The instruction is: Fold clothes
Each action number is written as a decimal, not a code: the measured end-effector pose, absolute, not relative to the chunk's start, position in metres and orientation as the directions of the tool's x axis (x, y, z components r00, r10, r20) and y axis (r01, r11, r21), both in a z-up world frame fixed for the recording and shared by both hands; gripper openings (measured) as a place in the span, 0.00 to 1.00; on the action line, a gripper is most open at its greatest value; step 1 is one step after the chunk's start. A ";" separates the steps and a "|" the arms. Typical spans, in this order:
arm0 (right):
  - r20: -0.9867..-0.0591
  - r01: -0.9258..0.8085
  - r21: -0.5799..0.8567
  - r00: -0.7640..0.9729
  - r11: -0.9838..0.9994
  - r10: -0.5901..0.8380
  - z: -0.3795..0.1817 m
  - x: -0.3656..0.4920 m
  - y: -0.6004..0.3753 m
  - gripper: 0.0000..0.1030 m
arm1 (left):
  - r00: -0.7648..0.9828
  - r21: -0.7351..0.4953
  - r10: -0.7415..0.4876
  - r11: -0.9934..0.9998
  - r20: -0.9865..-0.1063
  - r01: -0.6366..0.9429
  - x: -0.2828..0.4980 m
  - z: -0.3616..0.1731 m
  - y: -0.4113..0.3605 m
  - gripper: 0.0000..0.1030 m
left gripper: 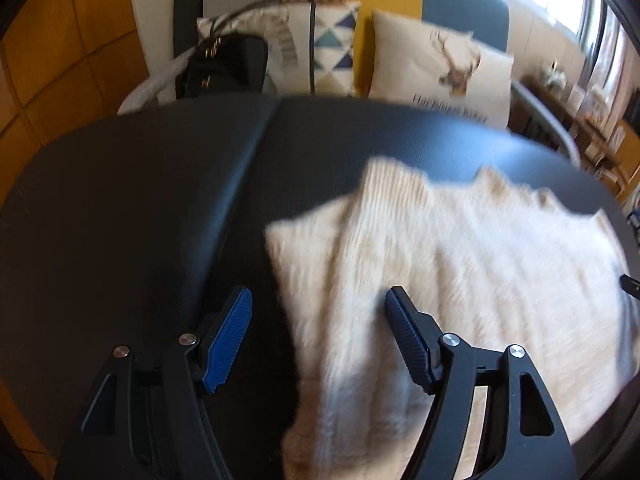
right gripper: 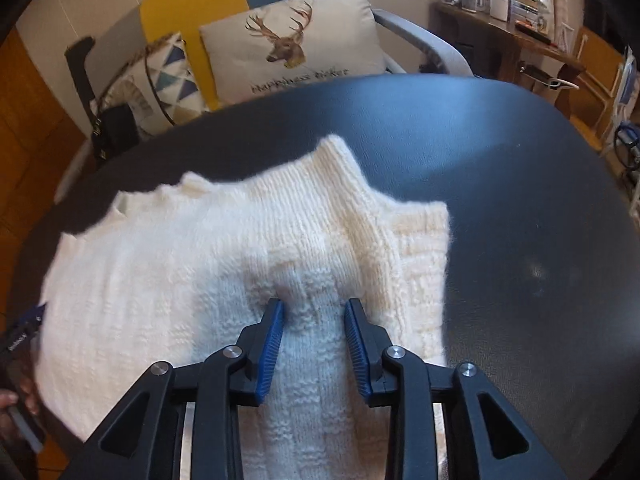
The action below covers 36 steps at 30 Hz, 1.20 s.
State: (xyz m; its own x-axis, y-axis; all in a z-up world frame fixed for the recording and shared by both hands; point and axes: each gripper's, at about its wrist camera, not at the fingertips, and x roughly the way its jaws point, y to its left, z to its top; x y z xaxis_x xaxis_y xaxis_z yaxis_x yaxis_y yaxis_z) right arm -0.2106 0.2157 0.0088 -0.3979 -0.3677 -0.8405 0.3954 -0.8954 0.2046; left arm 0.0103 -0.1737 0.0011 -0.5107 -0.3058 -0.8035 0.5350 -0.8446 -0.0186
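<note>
Mid-fold: cream sweater (right gripper: 224, 264) lies flat on the dark surface (right gripper: 520, 200). Right tool (right gripper: 314, 316) pinches a sleeve fold, left tool (left gripper: 318, 312) hangs wide apart over the sweater's edge. Next, I'd guess, it needs to grab that side.

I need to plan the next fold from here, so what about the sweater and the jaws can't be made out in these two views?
- Sweater near edge: left wrist view, cut off by the frame bottom and the left gripper; knit also motion-blurred.
- Sweater lower part: right wrist view, hidden behind the right gripper.
- Right grip: whether the pads press the raised fold between them cannot be told.
- Lettering on the deer cushion: too small.
</note>
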 end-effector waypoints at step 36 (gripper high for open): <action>-0.750 0.257 0.596 -0.159 -0.761 -0.641 -0.010 -0.244 0.310 0.32 | -0.534 -0.262 0.045 -0.904 -0.844 0.339 0.052 -0.035 -0.204 0.73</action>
State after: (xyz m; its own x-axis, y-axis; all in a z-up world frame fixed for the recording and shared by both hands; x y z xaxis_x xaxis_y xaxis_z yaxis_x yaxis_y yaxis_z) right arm -0.2440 0.3101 -0.0098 -0.1593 -0.6414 -0.7505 0.2574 -0.7609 0.5957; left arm 0.0518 -0.2043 -0.0347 -0.5341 0.0451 -0.8442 0.3385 -0.9036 -0.2625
